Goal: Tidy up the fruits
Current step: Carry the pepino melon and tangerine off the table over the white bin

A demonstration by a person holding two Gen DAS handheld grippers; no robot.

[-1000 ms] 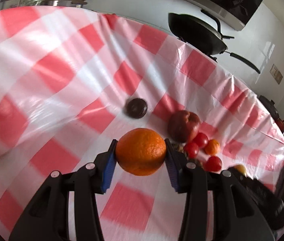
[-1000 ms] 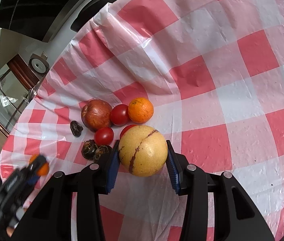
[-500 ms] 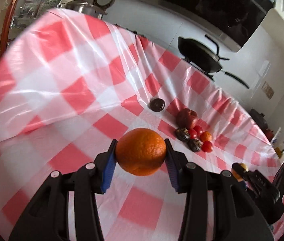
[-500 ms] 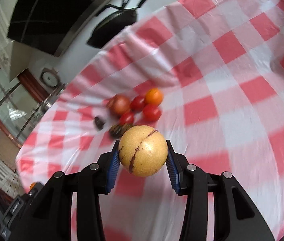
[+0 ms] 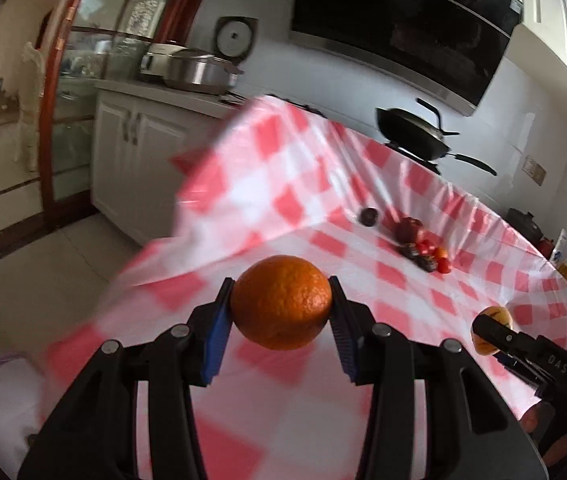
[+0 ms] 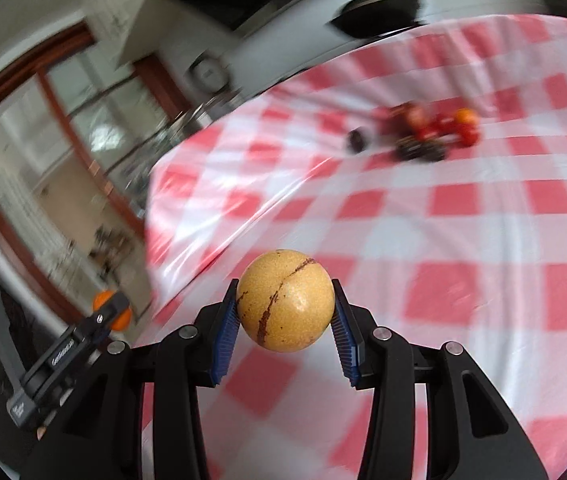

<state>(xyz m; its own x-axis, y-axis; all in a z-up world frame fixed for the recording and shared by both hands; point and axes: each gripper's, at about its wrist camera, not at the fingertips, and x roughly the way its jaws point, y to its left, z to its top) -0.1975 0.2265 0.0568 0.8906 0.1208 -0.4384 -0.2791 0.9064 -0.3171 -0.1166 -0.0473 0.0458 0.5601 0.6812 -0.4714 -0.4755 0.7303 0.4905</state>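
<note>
An orange point(image 5: 281, 302) is clamped in the left gripper point(image 5: 281, 312) jaws, a yellow fruit point(image 6: 285, 300) in the right gripper point(image 6: 285, 312) jaws, both well apart from the fruit cluster point(image 5: 423, 246), presumably for sorting.

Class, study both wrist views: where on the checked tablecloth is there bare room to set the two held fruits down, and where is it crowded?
Free: the wide stretch of tablecloth between the grippers and the fruit cluster, plus the part right of the yellow fruit. Also free: the cloth just beyond the orange. Crowded: the cluster itself, with the dark fruit close beside it.
</note>
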